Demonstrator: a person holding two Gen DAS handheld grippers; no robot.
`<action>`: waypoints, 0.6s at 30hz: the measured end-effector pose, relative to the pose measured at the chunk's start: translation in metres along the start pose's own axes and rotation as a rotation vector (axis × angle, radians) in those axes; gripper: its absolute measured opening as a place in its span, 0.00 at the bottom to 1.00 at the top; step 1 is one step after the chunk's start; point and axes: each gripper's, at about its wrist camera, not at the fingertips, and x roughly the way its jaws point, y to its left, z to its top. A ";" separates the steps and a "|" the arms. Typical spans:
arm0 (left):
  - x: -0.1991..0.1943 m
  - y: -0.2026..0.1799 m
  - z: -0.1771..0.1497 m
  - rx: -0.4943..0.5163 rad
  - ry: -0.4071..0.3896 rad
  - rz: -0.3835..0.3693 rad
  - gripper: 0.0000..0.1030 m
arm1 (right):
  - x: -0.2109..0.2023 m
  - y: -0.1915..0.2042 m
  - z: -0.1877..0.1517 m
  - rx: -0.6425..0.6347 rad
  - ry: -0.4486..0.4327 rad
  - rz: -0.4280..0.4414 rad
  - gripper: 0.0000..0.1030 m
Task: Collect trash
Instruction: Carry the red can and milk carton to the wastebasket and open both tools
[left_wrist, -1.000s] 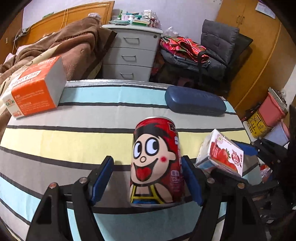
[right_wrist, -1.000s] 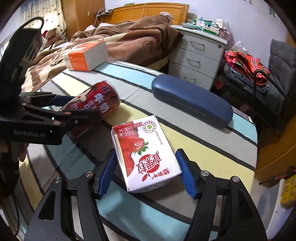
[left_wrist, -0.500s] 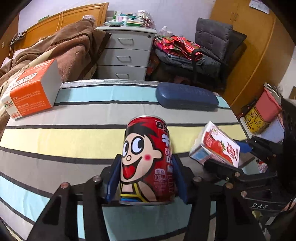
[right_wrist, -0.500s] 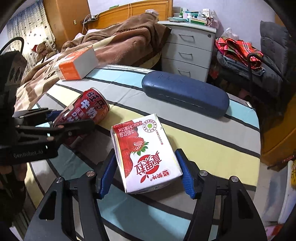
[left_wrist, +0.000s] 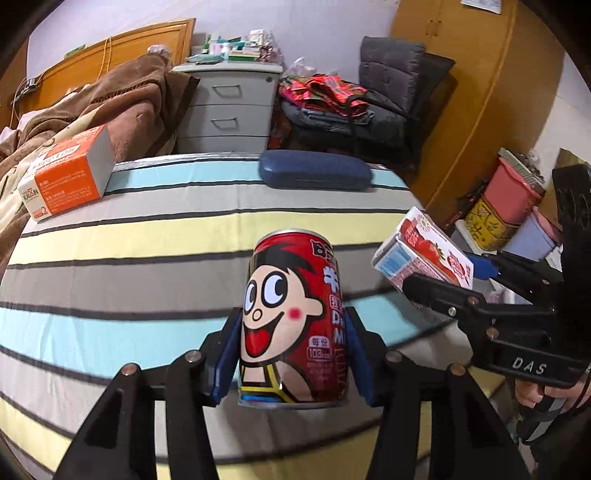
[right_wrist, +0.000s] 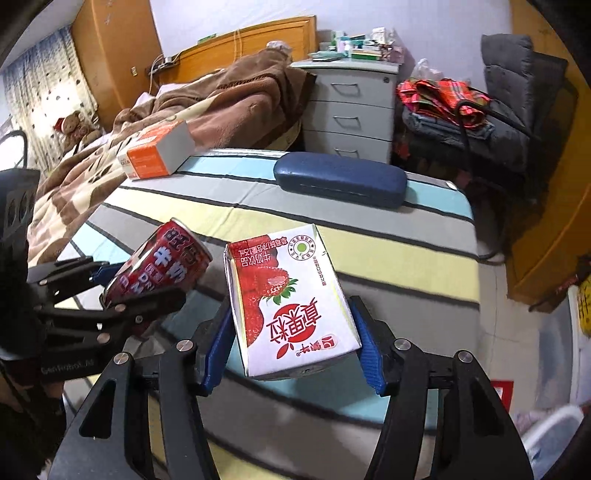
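Left wrist view: the left gripper (left_wrist: 291, 363) has its blue fingers (left_wrist: 225, 358) pressed on both sides of the red metal drink can with a cartoon face (left_wrist: 291, 317). The can stands upright between them, low in the grasp, and its bottom rim seems to be a little above the striped cloth of the counter (left_wrist: 129, 266), though I cannot be sure it is fully free. Within the last second these fingers were closing on the can, and now they hold it firmly.

To the right in the same view, the right gripper (left_wrist: 476, 269) carries the white and red strawberry milk carton (left_wrist: 424, 254), tilted and clear of the cloth.

Right wrist view: the carton (right_wrist: 291, 299) lies lengthwise between the blue fingers (right_wrist: 365, 350) of the right gripper (right_wrist: 291, 354). Both pads touch its long sides, so it is grasped; these fingers also closed slightly further just now. The can (right_wrist: 159, 269) is seen at the left, tilted in this view.

In my judgement, the picking step is finished for both pieces of trash, and the carrying step begins. The next move needs a bin, but I see no certain one; both hands must keep their pressure during the transport. The orange and white cardboard box (left_wrist: 66, 177) and the dark blue hard glasses case (left_wrist: 314, 173) rest untouched at the far side of the counter.
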 end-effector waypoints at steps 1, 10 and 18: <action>-0.004 -0.003 -0.002 0.002 -0.003 -0.003 0.53 | -0.005 0.000 -0.003 0.008 -0.011 -0.007 0.59; -0.039 -0.045 -0.023 0.039 -0.044 -0.054 0.53 | -0.053 -0.006 -0.032 0.094 -0.094 -0.054 0.59; -0.061 -0.089 -0.036 0.108 -0.066 -0.101 0.53 | -0.086 -0.019 -0.056 0.157 -0.138 -0.102 0.59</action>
